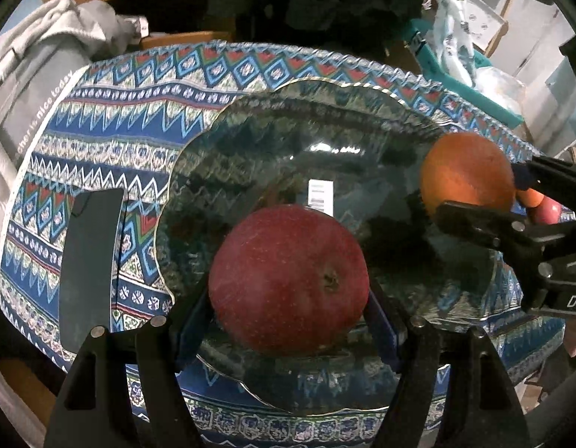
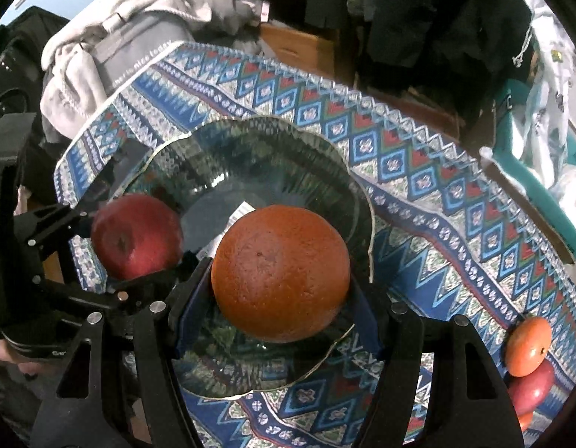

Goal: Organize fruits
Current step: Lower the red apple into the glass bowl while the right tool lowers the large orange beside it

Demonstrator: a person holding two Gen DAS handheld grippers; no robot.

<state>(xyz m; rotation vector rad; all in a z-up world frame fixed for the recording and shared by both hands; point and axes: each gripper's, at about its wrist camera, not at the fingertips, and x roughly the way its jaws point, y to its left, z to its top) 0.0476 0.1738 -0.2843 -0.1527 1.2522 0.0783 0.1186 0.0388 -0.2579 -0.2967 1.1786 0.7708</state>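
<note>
My left gripper (image 1: 288,310) is shut on a red apple (image 1: 288,280), held over the near part of a dark glass plate (image 1: 288,119) with a wavy gilt rim. My right gripper (image 2: 278,298) is shut on an orange (image 2: 280,272) above the same plate (image 2: 258,142). In the left wrist view the orange (image 1: 467,171) hangs at the plate's right side between the right gripper's fingers (image 1: 470,220). In the right wrist view the apple (image 2: 137,235) sits at the plate's left edge in the left gripper's fingers (image 2: 56,216). A white barcode sticker (image 1: 321,194) shows through the plate's middle.
The plate lies on a blue patterned cloth (image 1: 138,104). More fruit, an orange-red one (image 2: 526,347) and a red one (image 2: 530,388), lies on the cloth at the right. A dark flat object (image 1: 88,261) lies left of the plate. Grey clothing (image 2: 112,37) and a teal bin (image 2: 538,183) flank the table.
</note>
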